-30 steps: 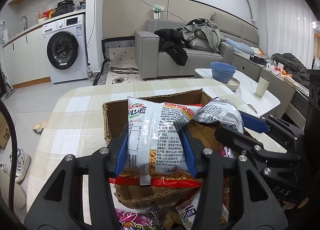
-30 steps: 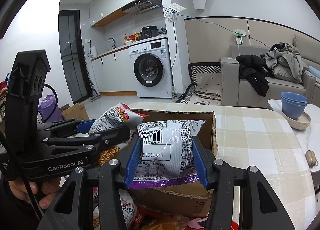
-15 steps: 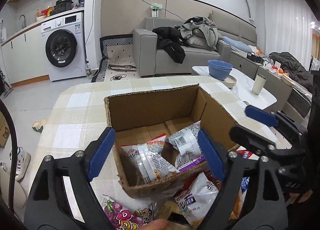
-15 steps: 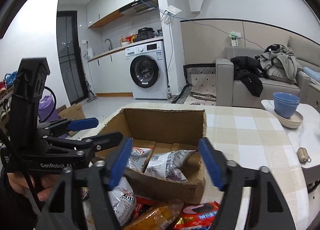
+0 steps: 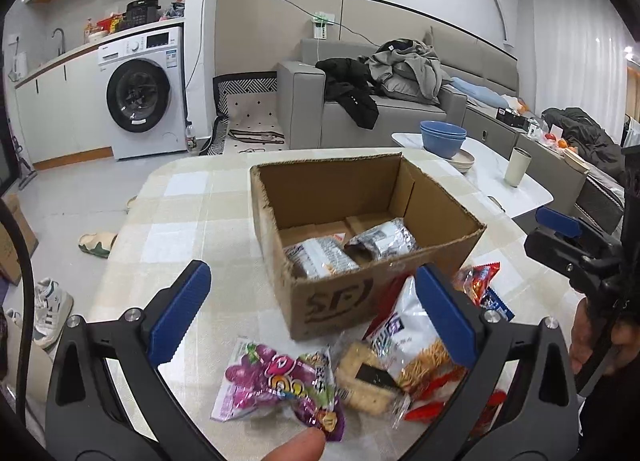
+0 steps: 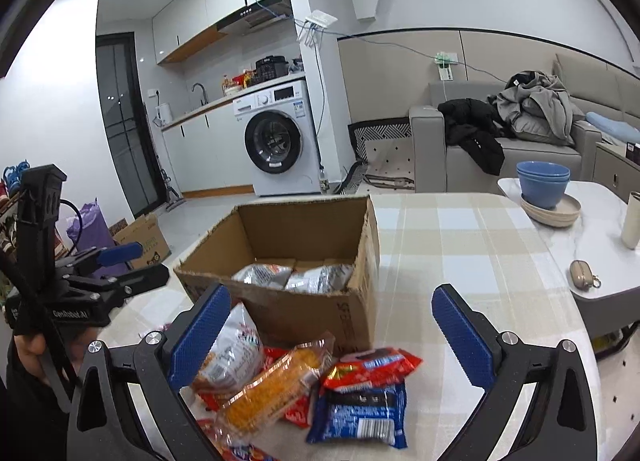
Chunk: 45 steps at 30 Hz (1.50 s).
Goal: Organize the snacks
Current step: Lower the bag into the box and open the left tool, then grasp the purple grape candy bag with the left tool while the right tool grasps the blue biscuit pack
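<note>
An open cardboard box [image 5: 336, 303] [image 6: 304, 317] stands on the checked table and holds two silvery snack bags [image 5: 320, 259] [image 5: 382, 239], also seen in the right wrist view [image 6: 264, 275] [image 6: 320, 279]. My left gripper [image 5: 316, 319] is open and empty above loose snacks in front of the box: a purple candy bag [image 5: 280, 383], a cracker pack [image 5: 366, 377] and a white noodle-snack bag [image 5: 408, 345]. My right gripper [image 6: 332, 335] is open and empty above an orange corn-snack pack [image 6: 272, 393], a red packet [image 6: 372, 369] and a blue packet [image 6: 360, 415].
The checked table [image 6: 460, 245] extends right of the box. A white side table [image 6: 592, 221] holds blue bowls [image 6: 542, 181], a cup [image 6: 632, 221] and a small tan case [image 6: 582, 279]. A sofa, washing machine [image 5: 142, 95] and shoes on the floor lie beyond.
Both grippers let go of their snack bags, which now lie inside the box. Both jaws opened wide and pulled back and up to hover over the loose snacks in front of the box.
</note>
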Each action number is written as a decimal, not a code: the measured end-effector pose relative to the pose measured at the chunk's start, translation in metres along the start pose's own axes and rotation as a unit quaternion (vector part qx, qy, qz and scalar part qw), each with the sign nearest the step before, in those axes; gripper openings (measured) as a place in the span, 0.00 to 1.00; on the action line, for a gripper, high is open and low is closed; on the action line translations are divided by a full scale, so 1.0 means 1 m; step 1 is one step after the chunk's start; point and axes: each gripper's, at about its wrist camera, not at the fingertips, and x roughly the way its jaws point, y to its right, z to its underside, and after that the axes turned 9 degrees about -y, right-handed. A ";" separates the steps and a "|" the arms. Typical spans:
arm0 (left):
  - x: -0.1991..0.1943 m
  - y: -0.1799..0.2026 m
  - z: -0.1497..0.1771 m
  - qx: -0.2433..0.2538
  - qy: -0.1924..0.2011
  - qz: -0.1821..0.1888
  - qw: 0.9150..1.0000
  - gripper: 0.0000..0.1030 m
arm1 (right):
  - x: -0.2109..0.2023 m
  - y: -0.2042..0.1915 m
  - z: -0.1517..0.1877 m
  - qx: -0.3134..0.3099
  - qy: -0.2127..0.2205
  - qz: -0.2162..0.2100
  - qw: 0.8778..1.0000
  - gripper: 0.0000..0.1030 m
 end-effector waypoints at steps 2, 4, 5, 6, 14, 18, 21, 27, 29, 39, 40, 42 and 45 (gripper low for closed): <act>-0.005 -0.005 0.011 -0.004 -0.007 0.003 1.000 0.99 | -0.001 0.000 0.009 -0.004 -0.012 0.002 1.000 1.00; -0.010 -0.010 0.022 -0.005 -0.011 0.000 1.000 0.99 | -0.001 0.000 0.017 -0.009 -0.021 0.006 1.000 1.00; -0.012 -0.013 0.027 -0.006 -0.014 -0.003 1.000 0.99 | 0.000 -0.001 0.021 -0.012 -0.026 0.009 1.000 1.00; -0.012 -0.014 0.031 -0.006 -0.020 -0.005 1.000 0.99 | 0.000 0.000 0.025 -0.013 -0.031 0.011 0.999 1.00; -0.011 -0.025 0.065 -0.003 -0.049 -0.008 0.999 0.99 | 0.000 0.003 0.050 -0.022 -0.063 0.015 0.998 1.00; -0.007 -0.028 0.066 -0.001 -0.060 -0.014 0.998 0.99 | 0.000 0.000 0.054 -0.039 -0.082 0.028 0.995 1.00; -0.004 -0.029 0.065 0.002 -0.065 -0.008 0.998 0.99 | 0.001 0.004 0.059 -0.040 -0.095 0.032 0.994 1.00; 0.000 -0.031 0.064 0.007 -0.076 -0.005 0.997 0.99 | 0.015 0.017 0.064 -0.014 -0.128 0.034 0.991 1.00; 0.004 -0.033 0.065 0.013 -0.081 -0.015 0.997 0.99 | 0.020 0.020 0.066 -0.006 -0.139 0.037 0.990 1.00; 0.028 -0.039 0.070 0.015 -0.108 -0.016 0.994 0.99 | 0.034 0.025 0.069 -0.003 -0.176 0.043 0.983 0.99; 0.029 -0.040 0.071 0.015 -0.110 -0.017 0.994 0.99 | 0.036 0.025 0.070 -0.005 -0.181 0.047 0.982 0.99; 0.032 -0.040 0.071 0.017 -0.113 -0.021 0.993 0.99 | 0.042 0.027 0.072 -0.002 -0.190 0.054 0.980 0.99; 0.035 -0.042 0.073 0.017 -0.116 -0.019 0.993 0.99 | 0.050 0.026 0.076 0.000 -0.207 0.054 0.977 0.99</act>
